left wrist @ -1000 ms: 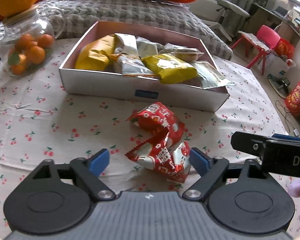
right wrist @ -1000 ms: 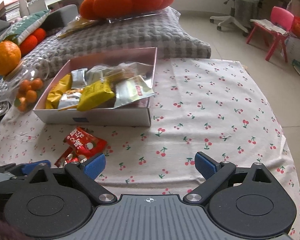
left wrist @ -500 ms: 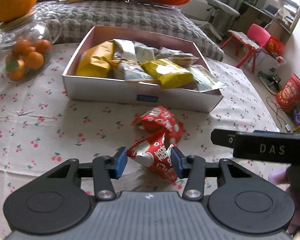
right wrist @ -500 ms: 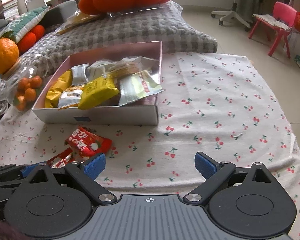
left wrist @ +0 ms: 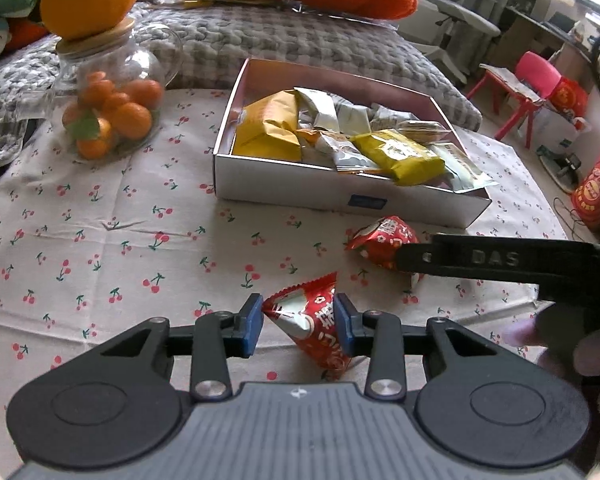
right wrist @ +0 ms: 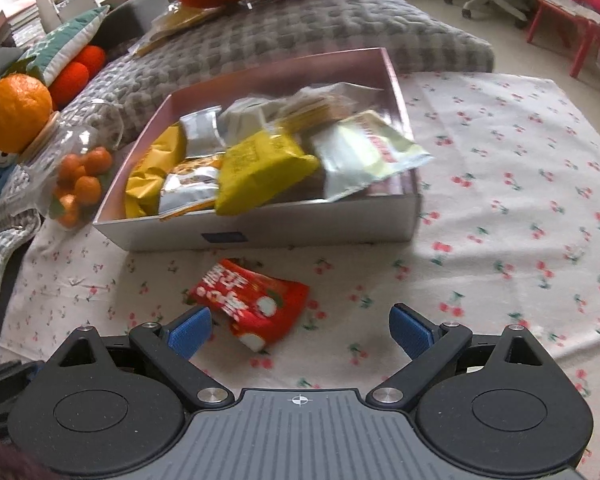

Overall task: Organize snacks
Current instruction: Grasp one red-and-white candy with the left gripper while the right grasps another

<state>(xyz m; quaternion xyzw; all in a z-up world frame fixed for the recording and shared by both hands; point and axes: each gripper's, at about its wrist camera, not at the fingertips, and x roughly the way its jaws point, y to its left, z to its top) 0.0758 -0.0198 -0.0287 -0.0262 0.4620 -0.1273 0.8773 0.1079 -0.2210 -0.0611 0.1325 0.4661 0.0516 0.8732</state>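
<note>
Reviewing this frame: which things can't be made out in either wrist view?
- Left wrist: second red packet, partly behind the right gripper's arm.
- Left wrist: held red packet, lower end hidden by the left gripper.
- Right wrist: box contents, motion-blurred; labels unreadable.

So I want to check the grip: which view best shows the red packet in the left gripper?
The left wrist view: the red packet sits pinched between the left gripper pads. The right wrist view does not show that packet, only another red packet lying on the tablecloth.
</note>
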